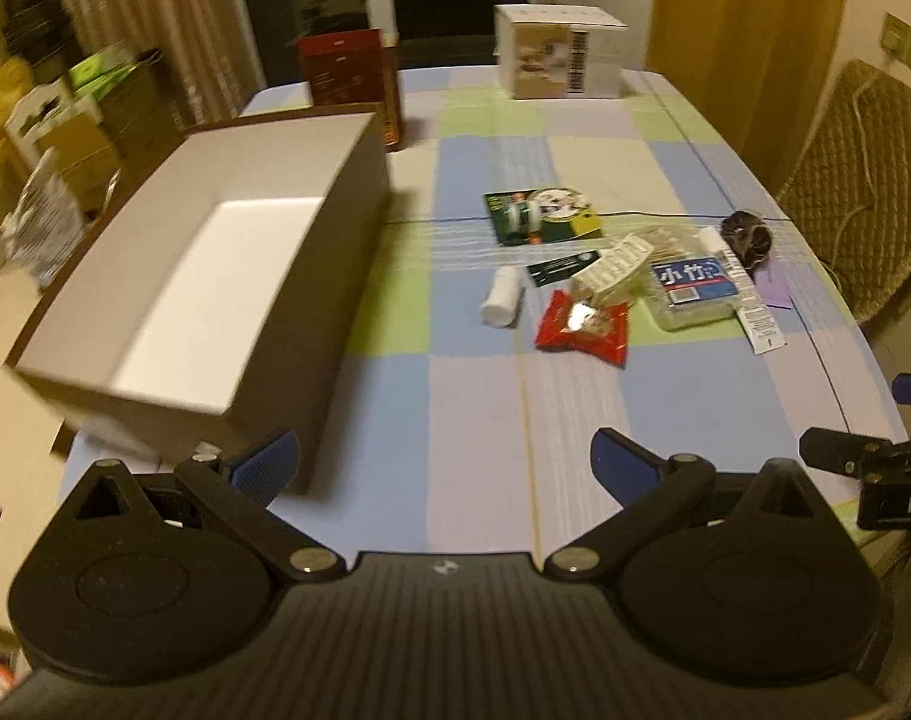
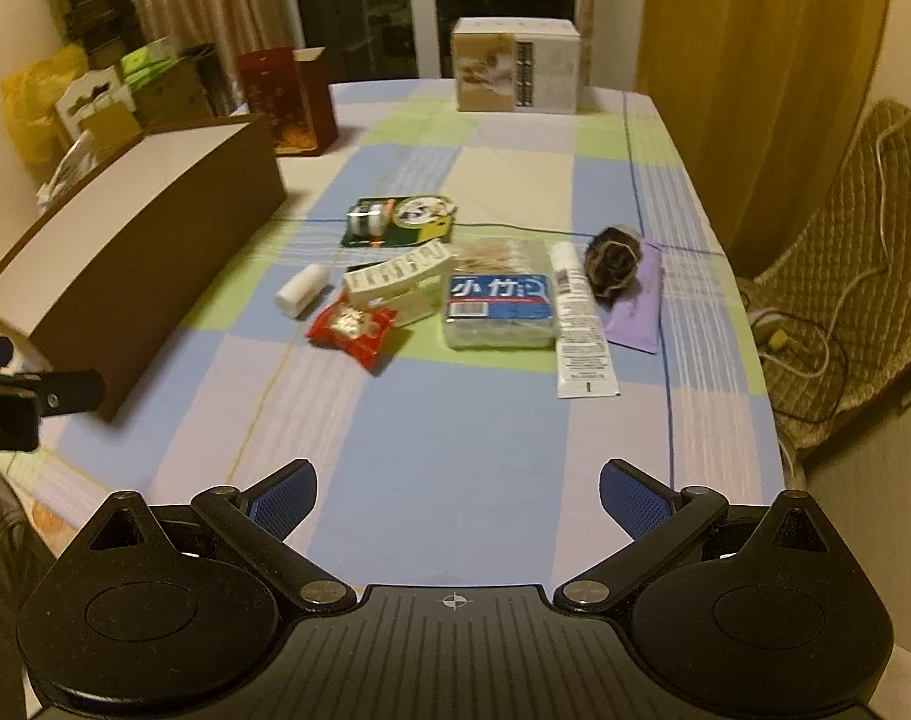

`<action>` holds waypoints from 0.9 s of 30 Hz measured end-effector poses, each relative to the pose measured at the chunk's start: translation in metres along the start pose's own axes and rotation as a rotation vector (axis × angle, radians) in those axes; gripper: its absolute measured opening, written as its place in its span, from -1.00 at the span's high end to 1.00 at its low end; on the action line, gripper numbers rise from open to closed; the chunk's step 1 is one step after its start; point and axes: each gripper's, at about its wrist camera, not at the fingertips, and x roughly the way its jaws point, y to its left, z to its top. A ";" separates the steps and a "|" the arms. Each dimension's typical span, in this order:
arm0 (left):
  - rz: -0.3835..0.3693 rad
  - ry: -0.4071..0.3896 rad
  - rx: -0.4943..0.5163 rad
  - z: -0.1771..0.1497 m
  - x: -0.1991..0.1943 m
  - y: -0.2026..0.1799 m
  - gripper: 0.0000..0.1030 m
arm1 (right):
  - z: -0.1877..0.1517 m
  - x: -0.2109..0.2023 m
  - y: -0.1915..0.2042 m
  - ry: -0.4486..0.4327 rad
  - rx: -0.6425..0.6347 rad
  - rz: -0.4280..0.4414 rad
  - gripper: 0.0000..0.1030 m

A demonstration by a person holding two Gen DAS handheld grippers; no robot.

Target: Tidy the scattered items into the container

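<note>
Nothing's been grabbed yet, so I'd start with the red snack packet (image 2: 354,330): it's the item closest to the near edge of the table (image 2: 455,432). Come in low and pinch it across its short side. The rest of the clutter sits mid-table, and the empty box (image 1: 215,276) waits along the left edge. Left hand-held gripper (image 1: 446,468) and right hand-held gripper (image 2: 458,498) are both spread wide, holding and touching nothing.
</note>
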 end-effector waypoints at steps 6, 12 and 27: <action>-0.070 -0.027 0.097 0.014 0.029 -0.015 -0.98 | 0.010 0.014 -0.020 0.010 0.044 0.002 -1.00; -0.121 -0.049 0.185 0.027 0.052 -0.026 -0.97 | 0.021 0.030 -0.038 -0.002 0.066 0.003 -1.00; -0.159 -0.014 0.284 0.050 0.125 -0.033 -0.46 | 0.047 0.084 -0.062 0.006 0.054 0.096 -1.00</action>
